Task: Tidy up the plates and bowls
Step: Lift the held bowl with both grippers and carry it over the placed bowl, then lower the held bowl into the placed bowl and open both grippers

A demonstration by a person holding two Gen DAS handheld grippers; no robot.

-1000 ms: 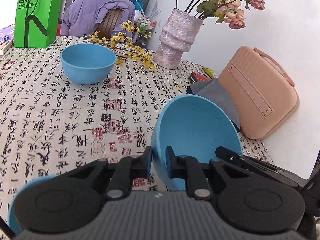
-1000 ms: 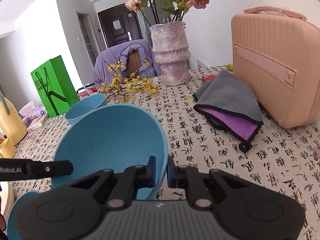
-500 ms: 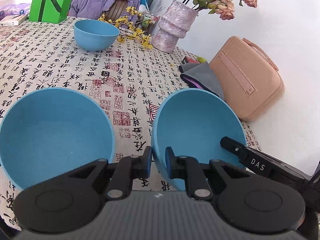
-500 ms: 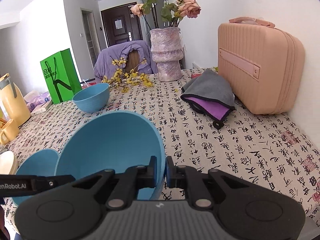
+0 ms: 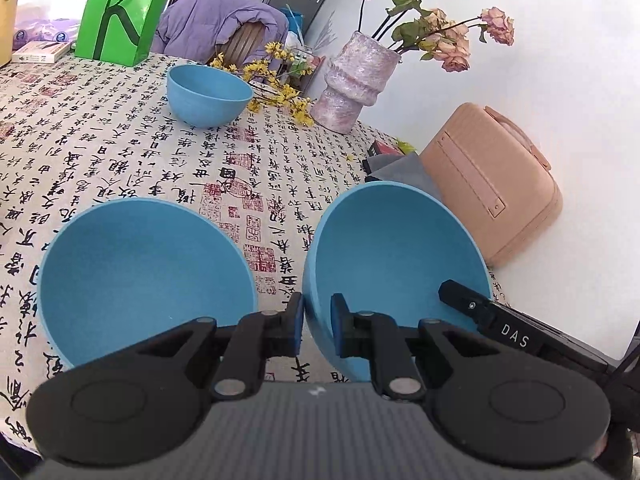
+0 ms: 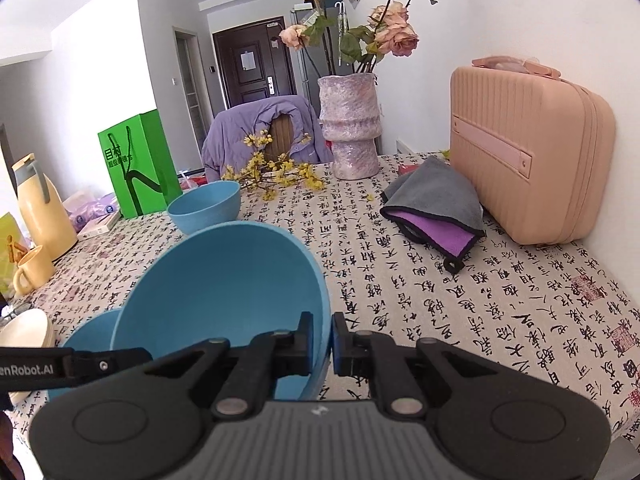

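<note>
The table (image 6: 500,304), covered with a cloth printed in black calligraphy and red seals, ran up to a white wall. A pink case (image 6: 532,160) stood on end against that wall, with a folded grey and purple cloth (image 6: 434,212) lying just beside it. A green paper bag (image 5: 128,8) stood at the far edge near a chair draped with a purple jacket (image 6: 256,128). A mottled pink vase (image 6: 350,124) of dried roses stood by the yellow flower sprigs (image 5: 276,88).

Three blue bowls were noted. The held bowl (image 5: 396,264) was lifted off the table and tilted, gripped at its rim from both sides. The left gripper (image 5: 316,326) was clenched on the near left rim, one pad inside and one outside. The right gripper (image 6: 322,340) was likewise clamped on the right rim. The second bowl (image 5: 140,276) sat upright on the table just to the left of the held one, apart from it in the left wrist view. The third bowl (image 5: 208,94) stood well apart at the far side, touching the sprigs. A yellow jug (image 6: 40,204) and mug (image 6: 32,270) stood at the left edge.
</note>
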